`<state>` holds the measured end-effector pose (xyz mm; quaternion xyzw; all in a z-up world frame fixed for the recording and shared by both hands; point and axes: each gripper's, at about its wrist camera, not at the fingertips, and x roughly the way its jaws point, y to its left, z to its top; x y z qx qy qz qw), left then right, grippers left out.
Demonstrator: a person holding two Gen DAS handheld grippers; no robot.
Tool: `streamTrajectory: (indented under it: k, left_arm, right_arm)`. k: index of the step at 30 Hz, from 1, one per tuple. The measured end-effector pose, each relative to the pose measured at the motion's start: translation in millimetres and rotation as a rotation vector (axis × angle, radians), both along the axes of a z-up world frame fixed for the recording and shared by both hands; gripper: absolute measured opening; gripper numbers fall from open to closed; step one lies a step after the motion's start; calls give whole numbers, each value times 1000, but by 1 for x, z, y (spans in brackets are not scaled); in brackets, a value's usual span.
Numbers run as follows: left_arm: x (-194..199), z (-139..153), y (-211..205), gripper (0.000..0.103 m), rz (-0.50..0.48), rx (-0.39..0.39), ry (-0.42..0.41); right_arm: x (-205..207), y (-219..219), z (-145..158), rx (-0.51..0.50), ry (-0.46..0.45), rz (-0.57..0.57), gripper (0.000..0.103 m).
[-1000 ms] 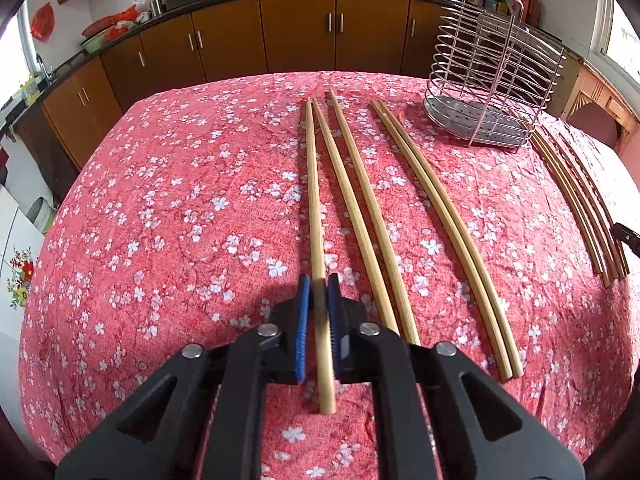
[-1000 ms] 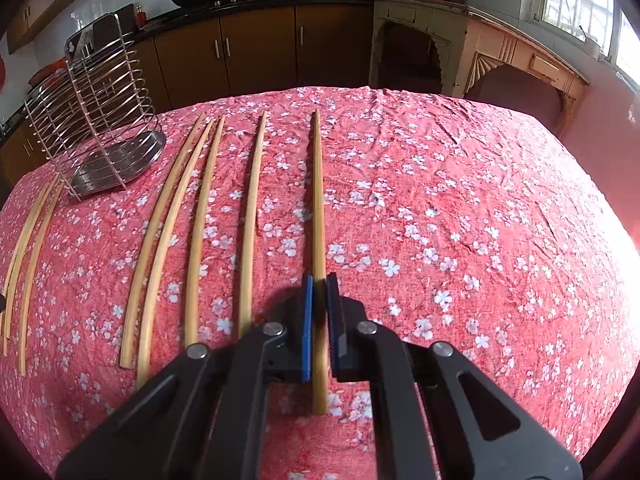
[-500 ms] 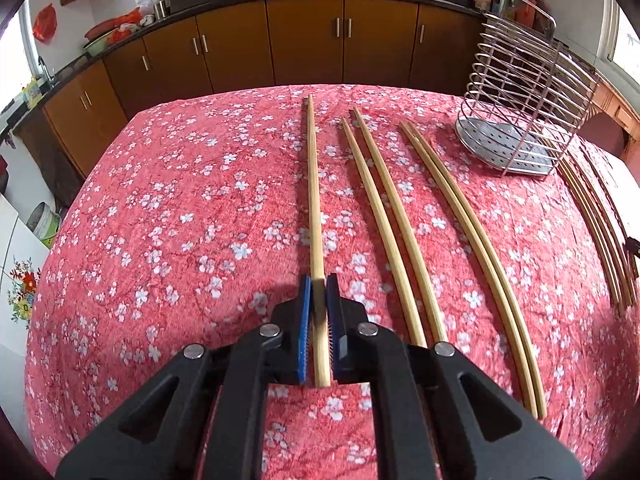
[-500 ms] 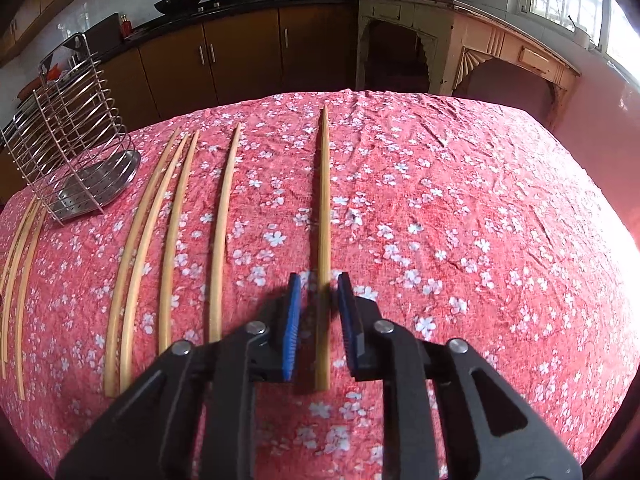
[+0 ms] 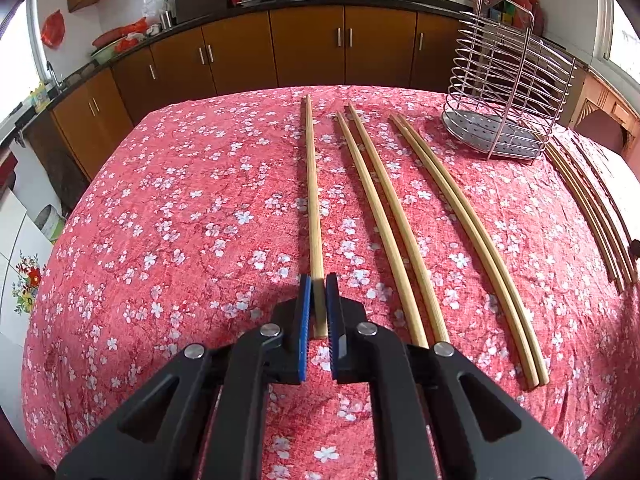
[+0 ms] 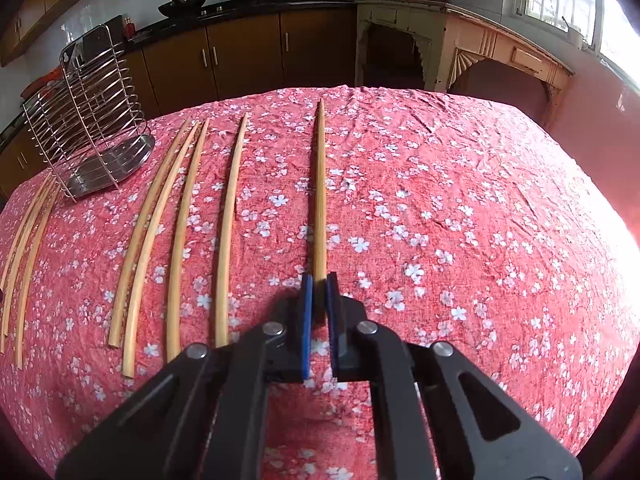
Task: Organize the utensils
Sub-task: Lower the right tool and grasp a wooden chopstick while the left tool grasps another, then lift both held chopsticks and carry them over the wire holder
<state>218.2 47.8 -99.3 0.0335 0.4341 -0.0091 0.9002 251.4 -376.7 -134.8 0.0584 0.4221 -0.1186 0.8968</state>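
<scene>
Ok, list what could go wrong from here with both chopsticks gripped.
1. Each tool, left and right, pinches its chopstick near one end, so the long free length could swing or slip when lifted.
2. The wire holder looks light; a long chopstick knocking its rim might tip it.

My left gripper [image 5: 319,292] clamps the near end of 1 long bamboo chopstick [image 5: 313,208] lying on the red flowered tablecloth [image 5: 168,216]. Right of it lie 2 pairs [image 5: 384,220]; behind them, farther right, stands the wire utensil rack [image 5: 504,92].
</scene>
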Motion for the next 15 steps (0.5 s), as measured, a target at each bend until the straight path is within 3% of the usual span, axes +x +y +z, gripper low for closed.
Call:
streamTrajectory:
  k: [5, 15]
  left_arm:
    - [-3, 4, 11, 7, 11, -53, 15]
    - [-27, 65, 29, 7, 3, -118, -159]
  right_arm:
    - [-13, -1, 14, 3, -30, 4, 8]
    - [-42, 6, 67, -49, -183, 19, 8]
